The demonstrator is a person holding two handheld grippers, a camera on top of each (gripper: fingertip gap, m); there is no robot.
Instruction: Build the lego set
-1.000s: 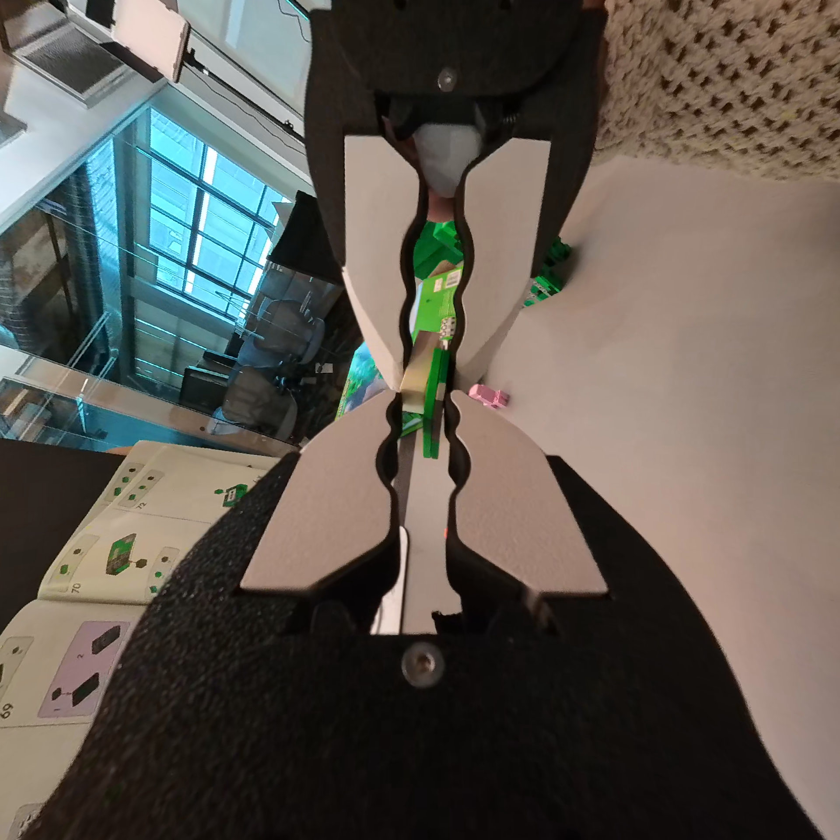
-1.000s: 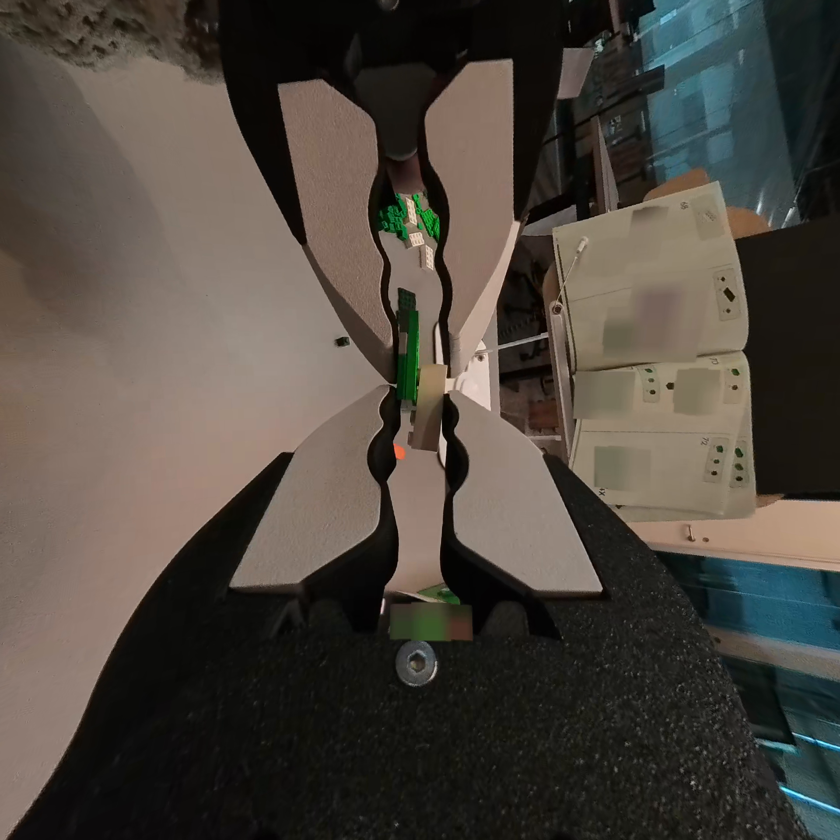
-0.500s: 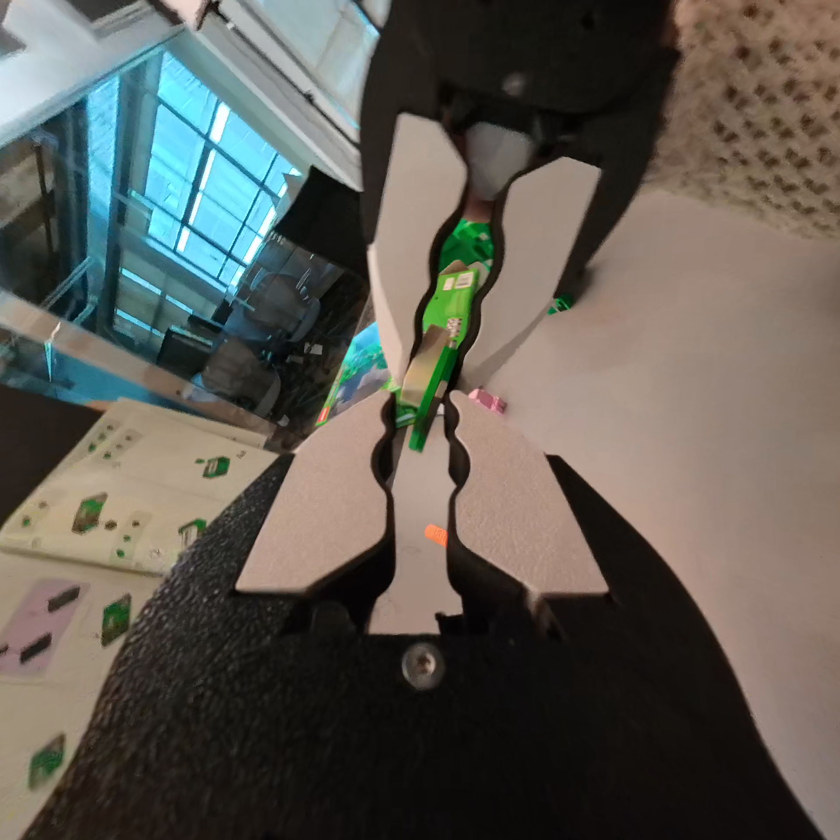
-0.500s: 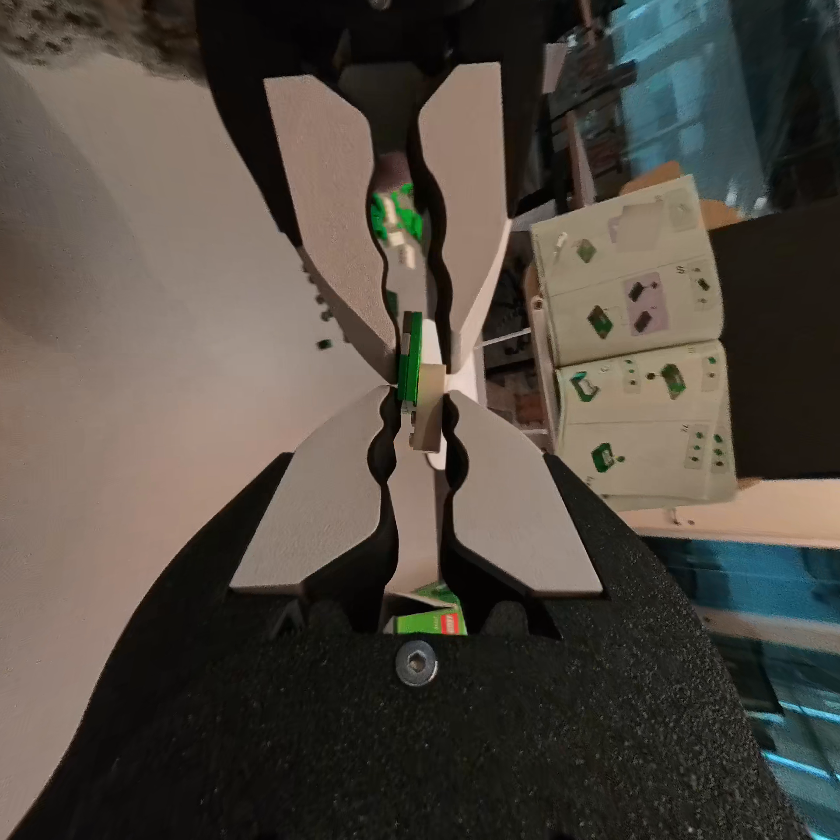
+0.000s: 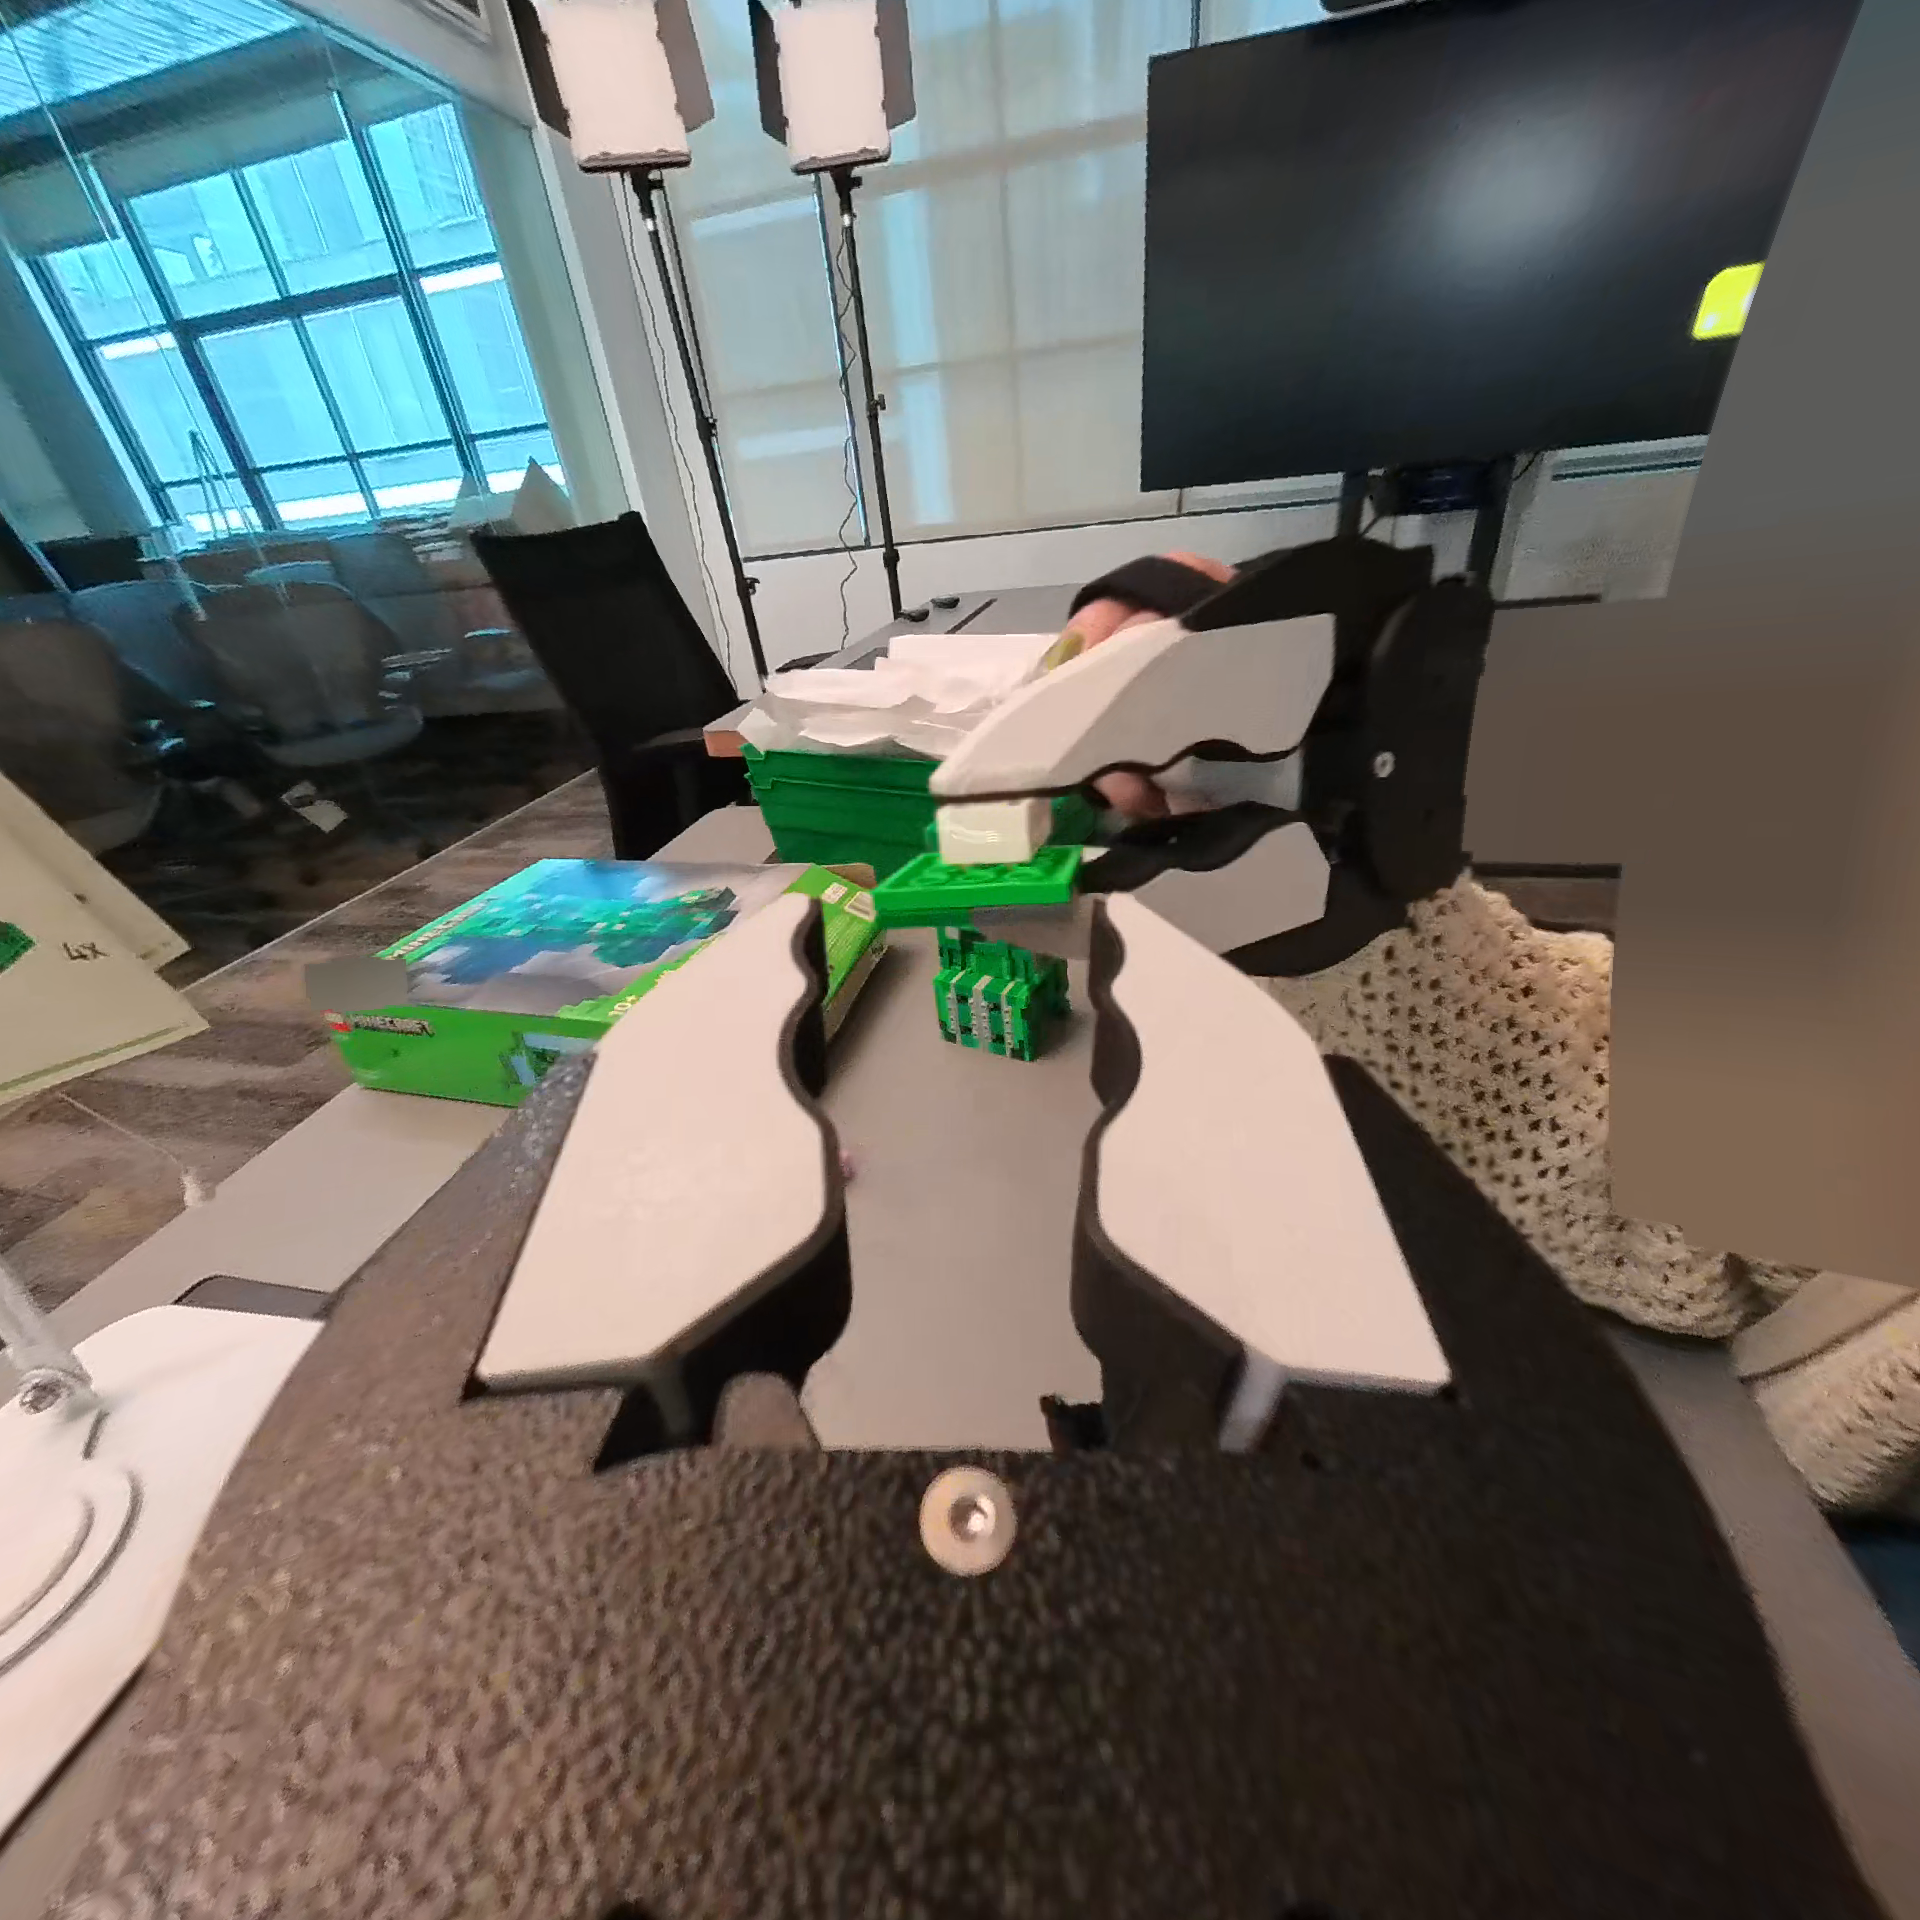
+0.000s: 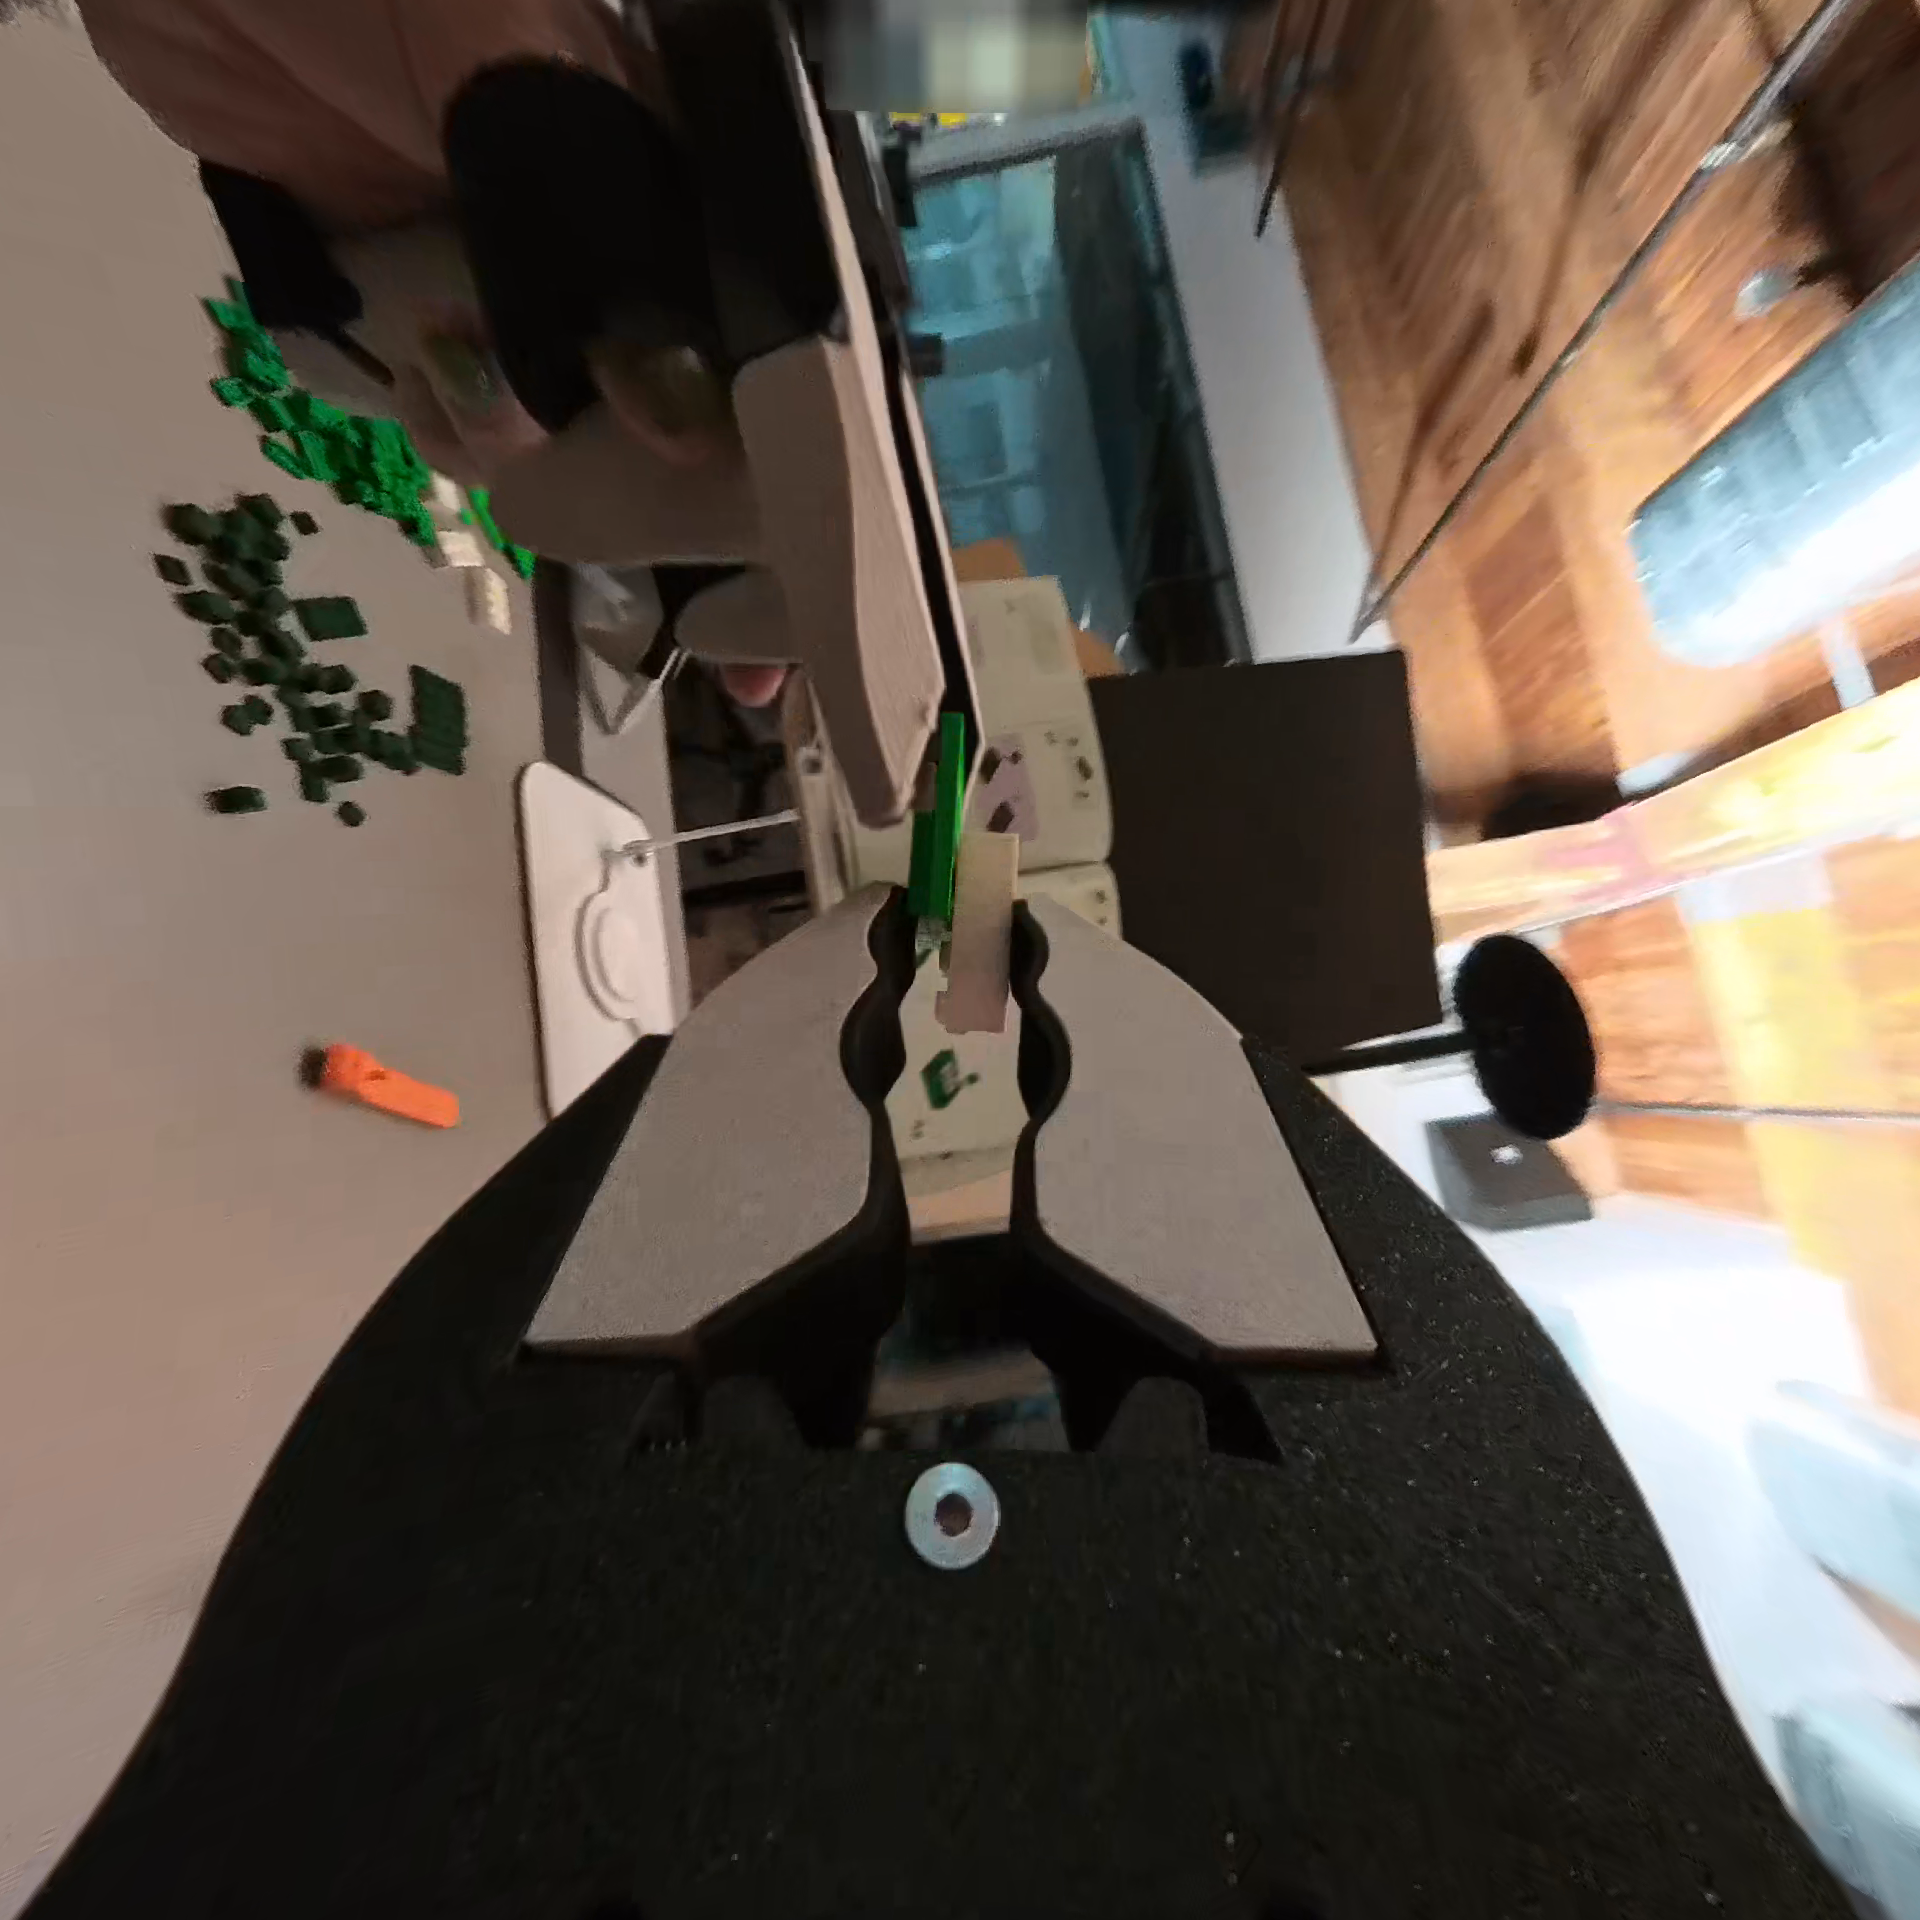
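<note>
My right gripper (image 6: 951, 914) is shut on a bright green plate (image 6: 940, 831) with a white brick (image 6: 982, 935) pressed against its face. In the left wrist view the right gripper (image 5: 1023, 831) holds the green plate (image 5: 977, 883) level, white brick (image 5: 987, 831) on top, above a small green and white build (image 5: 997, 997) that stands on the grey table (image 5: 956, 1195). My left gripper (image 5: 956, 935) is open and empty, just in front of and below the plate. It also shows in the right wrist view (image 6: 842, 623), one finger close beside the plate.
A green set box (image 5: 582, 956) lies left of the build, with stacked green trays (image 5: 831, 800) behind. Loose dark green pieces (image 6: 301, 665), bright green pieces (image 6: 332, 447), an orange separator tool (image 6: 384, 1086), a white stand base (image 6: 592, 914) and the instruction booklet (image 6: 1039, 727) are around.
My left gripper has let go of the plate, opened and drawn back. My right gripper still holds the plate with the white brick. Both views have swung round.
</note>
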